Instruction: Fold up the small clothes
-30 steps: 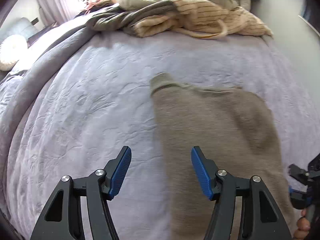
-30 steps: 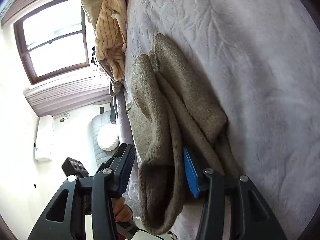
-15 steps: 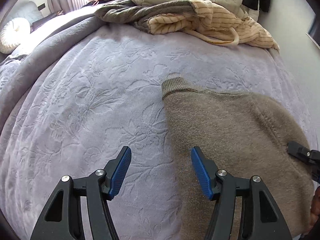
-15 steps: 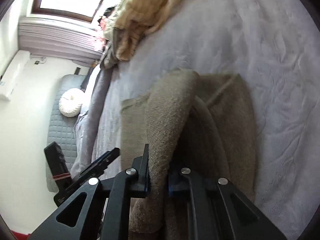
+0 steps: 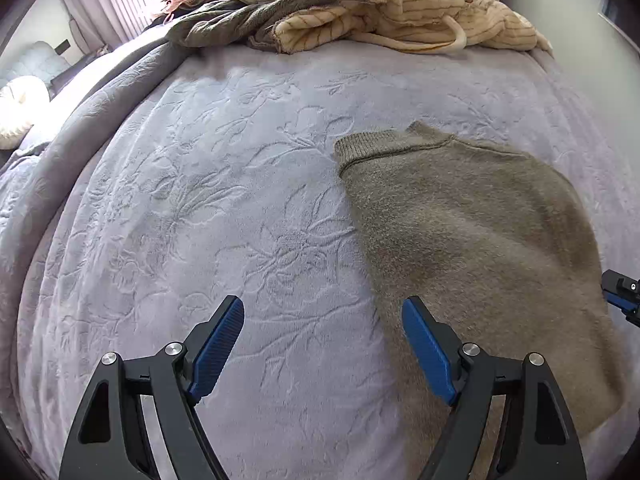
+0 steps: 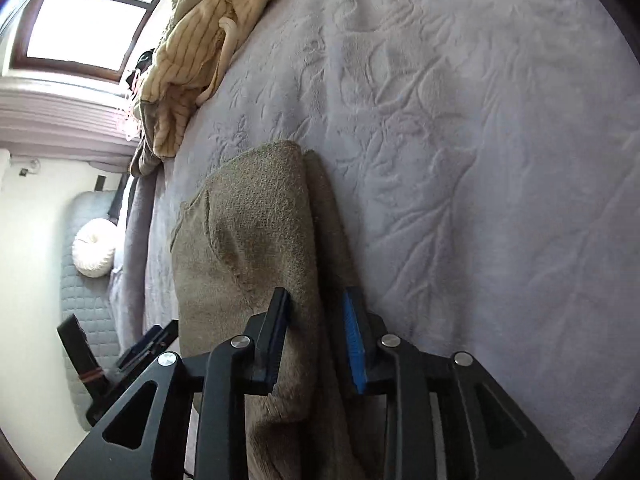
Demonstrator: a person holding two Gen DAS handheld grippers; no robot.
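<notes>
Two grippers: both in view, one garment in work.
Garment: taupe knit sweater [image 5: 472, 248] lies on the lavender embossed bedspread [image 5: 224, 216], toward the right edge of the bed, neckband pointing to the far edge; it appears already doubled over lengthwise.
Left gripper [image 5: 322, 344]: fingers spread wide and empty, hovering over the bedspread at the sweater's left border; the right-hand finger [image 5: 428, 354] sits above the knit, contact not determinable.
Right gripper [image 6: 316, 332]: fingers set fairly narrow with a thick folded ridge of the sweater [image 6: 256, 240] between them; the pads appear not to press the cloth, so a firm grip cannot be confirmed.
Unfolded pile: striped cream garment [image 5: 416, 20] and other clothes heaped along the far edge of the bed, well apart from the sweater.
Step in hand: judged as laying down a lengthwise fold.
Next move calls for: right gripper to clear the ridge, then both grippers to take the near hem and carry it toward the neckband.
Risk: thick knit may spring open if not pressed flat.
</notes>
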